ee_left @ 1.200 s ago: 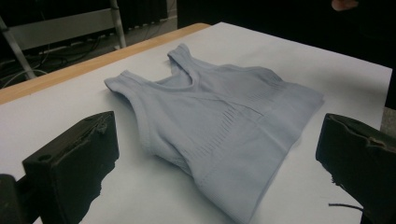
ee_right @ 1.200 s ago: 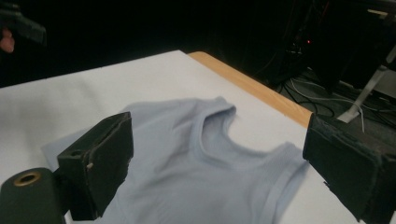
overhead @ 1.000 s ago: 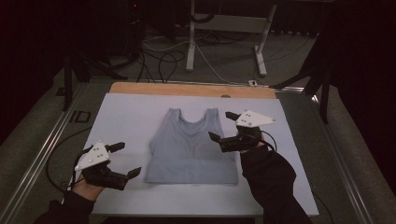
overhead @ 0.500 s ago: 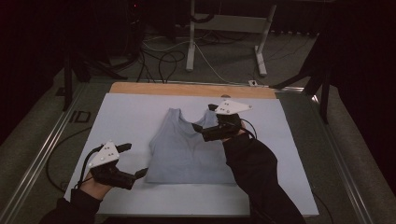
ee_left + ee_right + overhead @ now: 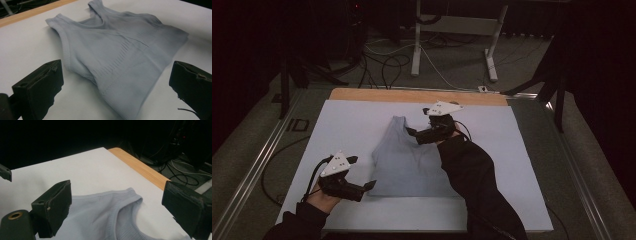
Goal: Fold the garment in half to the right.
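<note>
Both tools closing in on the tank top

The right tool (image 5: pixel 414 132), jaws spread wide, is now hovering over the shoulder straps of the grey tank top (image 5: pixel 409 160) lying flat on the white tabletop (image 5: pixel 347 125), having swung inward from the garment's right edge. The left tool (image 5: pixel 364 172), also wide, is nearing the bottom left hem corner, suggesting a two-point grasp for folding.

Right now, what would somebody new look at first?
Probably the pale grey tank top lying flat in the middle of the white table. Next, the two black grippers: the right gripper hovers open over the top's shoulder straps, and the left gripper sits open at its lower left corner.
</note>
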A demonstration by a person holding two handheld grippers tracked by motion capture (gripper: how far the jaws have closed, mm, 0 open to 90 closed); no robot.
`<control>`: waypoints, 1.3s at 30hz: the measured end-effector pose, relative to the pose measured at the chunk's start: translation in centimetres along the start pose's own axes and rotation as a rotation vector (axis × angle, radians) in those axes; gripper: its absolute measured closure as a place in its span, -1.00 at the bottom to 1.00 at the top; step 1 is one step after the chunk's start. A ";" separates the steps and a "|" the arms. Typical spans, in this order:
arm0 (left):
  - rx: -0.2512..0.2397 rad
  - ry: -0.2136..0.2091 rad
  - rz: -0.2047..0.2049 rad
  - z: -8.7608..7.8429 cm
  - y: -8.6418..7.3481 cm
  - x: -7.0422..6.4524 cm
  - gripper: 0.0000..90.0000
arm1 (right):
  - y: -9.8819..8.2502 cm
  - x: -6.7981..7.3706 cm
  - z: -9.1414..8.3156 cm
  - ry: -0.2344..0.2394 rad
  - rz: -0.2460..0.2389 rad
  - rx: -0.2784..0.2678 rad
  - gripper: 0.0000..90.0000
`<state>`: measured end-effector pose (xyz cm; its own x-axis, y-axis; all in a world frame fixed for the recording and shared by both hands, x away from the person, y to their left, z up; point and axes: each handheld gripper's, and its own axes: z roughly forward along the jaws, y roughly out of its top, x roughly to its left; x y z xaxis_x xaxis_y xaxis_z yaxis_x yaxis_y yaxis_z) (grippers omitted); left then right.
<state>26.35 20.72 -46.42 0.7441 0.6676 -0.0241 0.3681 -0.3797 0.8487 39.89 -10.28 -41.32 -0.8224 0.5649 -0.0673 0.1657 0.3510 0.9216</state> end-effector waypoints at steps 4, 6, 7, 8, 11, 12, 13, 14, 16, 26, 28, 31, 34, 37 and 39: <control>0.045 -0.014 -0.034 0.6 -0.2 0.2 -1.00 | -0.3 0.1 1.4 0.013 -0.001 0.024 -0.80; 0.081 -0.018 -0.041 1.1 -0.5 0.2 -1.00 | -0.4 0.1 2.1 0.020 -0.011 0.033 -0.80; 0.093 -0.029 -0.053 1.4 -0.6 0.3 -1.00 | -0.5 0.1 2.5 0.026 -0.008 0.037 -0.80; 0.103 -0.029 -0.064 1.6 -0.7 0.3 -1.00 | -0.6 0.1 2.8 0.030 -0.002 0.042 -0.80; 0.120 -0.023 -0.092 2.2 -1.1 0.3 -1.00 | -0.8 0.1 3.6 0.039 -0.006 0.050 -0.80; 0.123 -0.028 -0.097 2.3 -1.2 0.4 -1.00 | -0.9 0.2 3.9 0.043 -0.006 0.050 -0.80; 0.124 -0.018 -0.097 2.4 -1.3 0.3 -1.00 | -1.0 0.2 4.1 0.045 -0.003 0.053 -0.80; 0.127 -0.005 -0.098 2.5 -1.5 0.3 -1.00 | -1.0 0.3 4.4 0.046 0.007 0.056 -0.80; 0.133 -0.015 -0.114 2.7 -1.8 0.4 -1.00 | -1.1 0.5 4.8 0.050 -0.003 0.063 -0.80; 0.227 -0.057 -0.199 3.4 -3.0 0.0 -0.64 | -1.3 0.7 6.5 0.062 -0.024 0.087 -0.80; 0.242 -0.058 -0.206 3.4 -3.1 0.0 -0.53 | -1.3 0.9 6.9 0.064 -0.026 0.092 -0.80; 0.255 -0.067 -0.221 3.5 -3.4 0.0 -0.41 | -1.4 1.0 7.3 0.070 -0.033 0.095 -0.80; 0.269 -0.068 -0.236 3.8 -3.6 0.0 -0.29 | -1.5 1.0 7.7 0.073 -0.030 0.099 -0.80; 0.275 -0.073 -0.245 4.0 -3.7 0.1 -0.20 | -1.7 0.8 8.0 0.075 -0.027 0.103 -0.80; 0.276 -0.090 -0.257 4.1 -3.8 0.2 -0.12 | -1.8 0.8 8.3 0.073 -0.020 0.103 -0.80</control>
<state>27.36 19.65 -51.79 0.6498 0.7090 -0.2740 0.6759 -0.3742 0.6349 43.47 -4.29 -46.22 -0.8630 0.5024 -0.0533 0.2009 0.4381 0.8762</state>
